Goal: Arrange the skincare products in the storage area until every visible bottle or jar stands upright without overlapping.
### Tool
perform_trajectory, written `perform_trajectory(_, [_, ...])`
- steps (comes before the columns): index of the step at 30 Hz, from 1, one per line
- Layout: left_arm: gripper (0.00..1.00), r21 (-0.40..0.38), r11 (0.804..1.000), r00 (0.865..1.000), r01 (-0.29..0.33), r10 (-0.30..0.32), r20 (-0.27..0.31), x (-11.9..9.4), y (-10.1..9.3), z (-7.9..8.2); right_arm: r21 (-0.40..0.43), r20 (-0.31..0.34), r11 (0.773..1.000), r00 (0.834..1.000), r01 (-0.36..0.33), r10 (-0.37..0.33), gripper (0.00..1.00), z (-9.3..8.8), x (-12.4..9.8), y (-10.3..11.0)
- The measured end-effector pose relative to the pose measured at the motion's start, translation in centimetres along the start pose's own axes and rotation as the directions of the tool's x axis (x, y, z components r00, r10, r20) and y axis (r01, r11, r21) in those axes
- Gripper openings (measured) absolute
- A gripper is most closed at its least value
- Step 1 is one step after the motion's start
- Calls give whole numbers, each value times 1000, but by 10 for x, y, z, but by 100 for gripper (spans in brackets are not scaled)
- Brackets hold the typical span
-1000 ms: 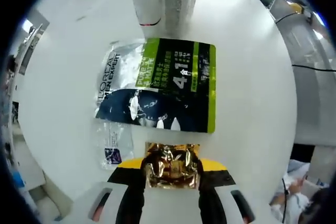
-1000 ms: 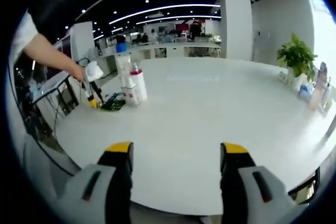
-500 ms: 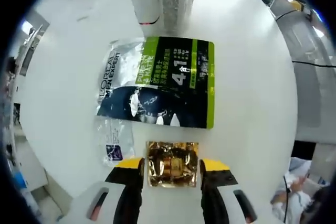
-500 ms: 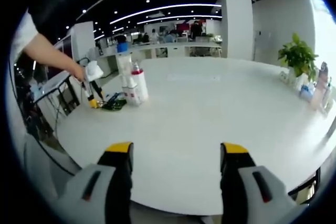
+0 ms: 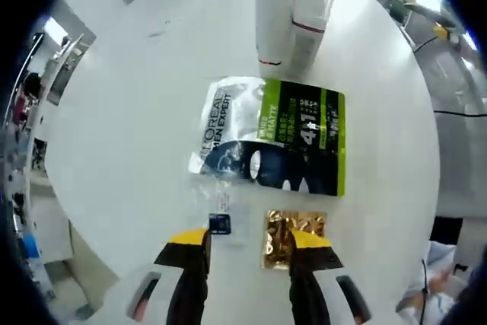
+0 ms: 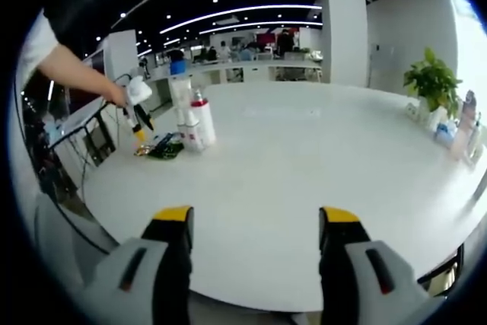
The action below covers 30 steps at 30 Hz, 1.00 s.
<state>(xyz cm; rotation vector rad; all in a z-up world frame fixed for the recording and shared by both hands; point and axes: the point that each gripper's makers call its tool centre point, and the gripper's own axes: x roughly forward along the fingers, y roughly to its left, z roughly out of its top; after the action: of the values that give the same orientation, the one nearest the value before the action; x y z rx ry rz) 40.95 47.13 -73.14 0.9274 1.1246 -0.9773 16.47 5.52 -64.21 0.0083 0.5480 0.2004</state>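
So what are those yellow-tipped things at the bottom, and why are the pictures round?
Those are grabbers a person holds, one in each hand. A small camera with a very wide lens rides on each, so the pictures come out round. The left gripper looks down at a white table. Its jaws are open and hold nothing. Below it lie a gold packet, a green and black pouch and a small clear packet. Two white bottles stand behind. The right gripper, open too, looks across the table from farther away.

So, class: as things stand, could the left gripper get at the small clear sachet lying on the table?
Probably yes. The left gripper hangs open just above the clear sachet, with nothing over it. The gold sachet lies beside it, by the other jaw, and could get nudged.
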Motion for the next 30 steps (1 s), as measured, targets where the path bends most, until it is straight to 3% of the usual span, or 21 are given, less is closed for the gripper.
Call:
perform_trajectory(4, [38,-4,1000,999,-31,31,-14,5,9,1,-2,-3,1000,1000,2,-2,68,-1,0,-1])
perform_trajectory(11, [36,-1,1000,999,-15,15,-38,20,11,1,2,-11,1000,1000,19,-19,68,-2,0,-5])
perform_trajectory(22, [34,16,998,998,53,-52,-38,26,16,-1,-2,-28,1000,999,31,-31,68,-6,2,-8])
perform_trajectory(25, [33,43,995,996,86,-84,-30,27,12,0,-2,-30,999,999,34,-34,68,-6,2,-9])
perform_trajectory(30, [32,159,981,993,115,-109,-46,29,11,-1,-2,-33,999,999,36,-36,67,-7,2,-9])
